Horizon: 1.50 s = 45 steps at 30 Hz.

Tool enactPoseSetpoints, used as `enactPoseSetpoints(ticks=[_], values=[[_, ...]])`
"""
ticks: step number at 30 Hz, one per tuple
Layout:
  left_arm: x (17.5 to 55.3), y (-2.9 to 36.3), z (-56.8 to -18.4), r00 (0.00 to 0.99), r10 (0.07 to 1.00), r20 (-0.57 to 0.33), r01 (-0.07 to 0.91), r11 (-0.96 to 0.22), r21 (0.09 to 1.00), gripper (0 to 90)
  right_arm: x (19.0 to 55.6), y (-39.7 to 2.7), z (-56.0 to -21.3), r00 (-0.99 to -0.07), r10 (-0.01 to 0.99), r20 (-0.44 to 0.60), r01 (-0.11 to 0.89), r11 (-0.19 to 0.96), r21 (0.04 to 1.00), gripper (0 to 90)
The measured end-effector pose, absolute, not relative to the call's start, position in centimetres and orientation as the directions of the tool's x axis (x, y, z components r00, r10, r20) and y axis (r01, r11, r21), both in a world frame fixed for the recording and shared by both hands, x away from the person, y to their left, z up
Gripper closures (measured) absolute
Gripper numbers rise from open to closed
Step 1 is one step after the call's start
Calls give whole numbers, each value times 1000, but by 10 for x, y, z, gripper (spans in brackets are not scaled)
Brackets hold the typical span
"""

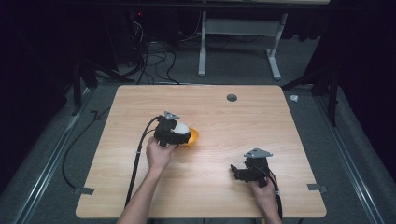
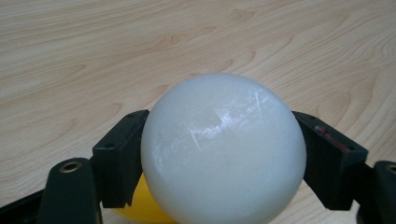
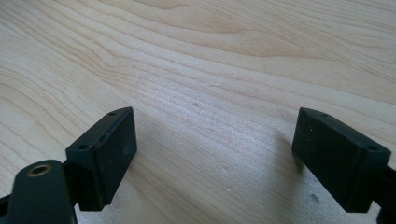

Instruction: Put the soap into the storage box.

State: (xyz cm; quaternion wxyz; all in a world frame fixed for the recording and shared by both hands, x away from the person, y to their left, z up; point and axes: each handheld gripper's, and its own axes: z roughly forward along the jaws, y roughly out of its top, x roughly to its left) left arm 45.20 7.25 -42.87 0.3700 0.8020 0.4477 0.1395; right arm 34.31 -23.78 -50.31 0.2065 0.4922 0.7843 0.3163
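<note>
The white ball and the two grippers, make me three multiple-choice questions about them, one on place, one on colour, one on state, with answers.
1. Where is the white ball?
A. Between the left gripper's jaws
B. Loose at the table's far edge
C. On the floor

2. What colour is the thing under the ball?
A. Blue
B. Yellow
C. Green

3. How is the right gripper?
A. Shut on a ball
B. Shut on a cable
C. Open, holding nothing

Answers:
1 A: in the left gripper view both jaws of the left gripper press the ball's sides.
2 B: a yellow thing shows under and beside the ball.
3 C: in the right gripper view its jaws stand wide apart over the bare table.
</note>
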Motion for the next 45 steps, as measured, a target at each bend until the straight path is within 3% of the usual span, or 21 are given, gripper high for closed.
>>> enactPoseSetpoints(ticks=[37, 45], values=[[465, 60, -455, 540, 841, -47, 644, -376, 666, 240, 343, -238, -503, -433, 901, -14, 638, 318, 701, 146], [461, 66, -442, 534, 842, -72, 611, -325, 722, 249, 343, -238, -503, -433, 901, -15, 638, 318, 701, 146]])
